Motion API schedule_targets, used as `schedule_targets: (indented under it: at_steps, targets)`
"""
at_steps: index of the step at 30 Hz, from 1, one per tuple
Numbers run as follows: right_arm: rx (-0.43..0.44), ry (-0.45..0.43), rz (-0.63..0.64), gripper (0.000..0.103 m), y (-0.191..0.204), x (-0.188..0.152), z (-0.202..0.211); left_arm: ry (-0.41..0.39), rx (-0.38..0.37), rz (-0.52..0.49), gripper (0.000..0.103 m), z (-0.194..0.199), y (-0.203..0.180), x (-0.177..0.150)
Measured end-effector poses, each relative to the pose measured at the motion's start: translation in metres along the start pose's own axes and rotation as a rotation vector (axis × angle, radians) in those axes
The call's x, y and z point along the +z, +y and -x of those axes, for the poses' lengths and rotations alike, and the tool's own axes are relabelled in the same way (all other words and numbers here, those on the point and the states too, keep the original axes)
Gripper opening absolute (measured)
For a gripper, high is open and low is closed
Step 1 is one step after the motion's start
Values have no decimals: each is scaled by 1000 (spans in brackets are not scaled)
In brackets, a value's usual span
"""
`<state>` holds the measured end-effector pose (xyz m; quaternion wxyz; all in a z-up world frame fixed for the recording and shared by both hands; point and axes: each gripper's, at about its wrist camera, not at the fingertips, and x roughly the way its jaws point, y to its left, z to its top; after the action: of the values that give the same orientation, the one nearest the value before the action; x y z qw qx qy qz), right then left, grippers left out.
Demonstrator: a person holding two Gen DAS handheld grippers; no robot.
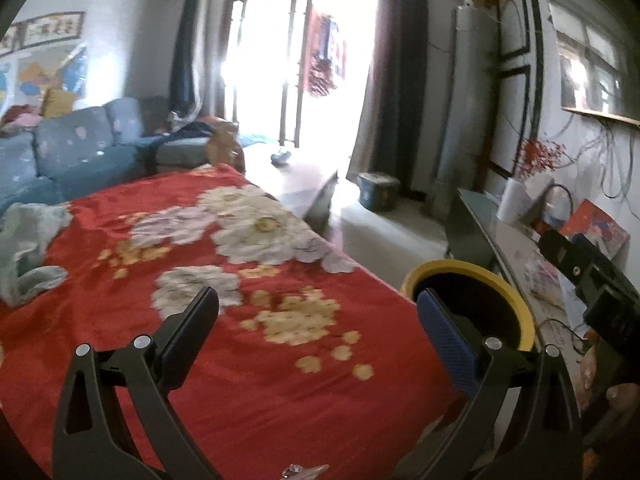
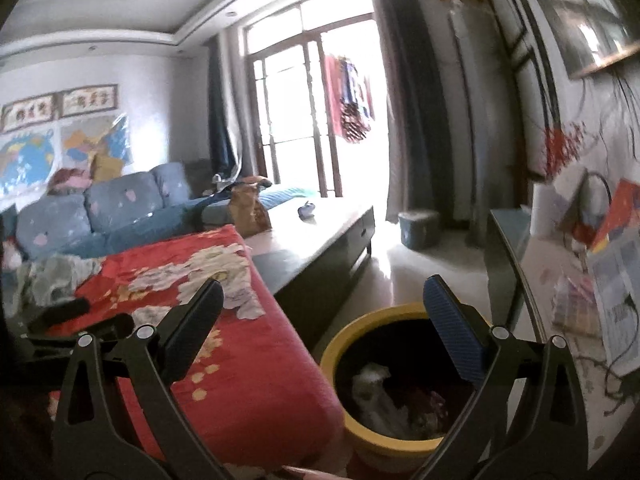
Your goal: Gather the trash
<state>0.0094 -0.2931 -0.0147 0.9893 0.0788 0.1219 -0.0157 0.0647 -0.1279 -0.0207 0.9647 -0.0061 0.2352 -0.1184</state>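
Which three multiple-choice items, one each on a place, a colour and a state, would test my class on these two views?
1. Where does the trash bin stand?
A. on the sofa
B. on the floor beside the red blanket's edge
C. on the low table

2. What colour is the bin's rim?
A. yellow
B. green
C. white

3. How is the right hand-held gripper?
A. shut on paper
B. shut, empty
C. open, empty

Answers: 1 B, the right wrist view shows it on the floor against the blanket's edge. 2 A, both views show a yellow rim. 3 C, its jaws are spread with nothing between them.
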Motion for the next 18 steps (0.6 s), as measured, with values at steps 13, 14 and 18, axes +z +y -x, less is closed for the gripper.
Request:
schedule_targets:
  at_steps: [13,14,18]
  targets:
    - [47,-26,74,92,31,-3,12,-39,28,40,97,27,18,-12]
    - [46,-23,75,92,33,-3,11,-40,26,42,97,28,18,-12]
    - [48,-21,75,92,33,-4,11,-43,31,45,97,29,19,-12]
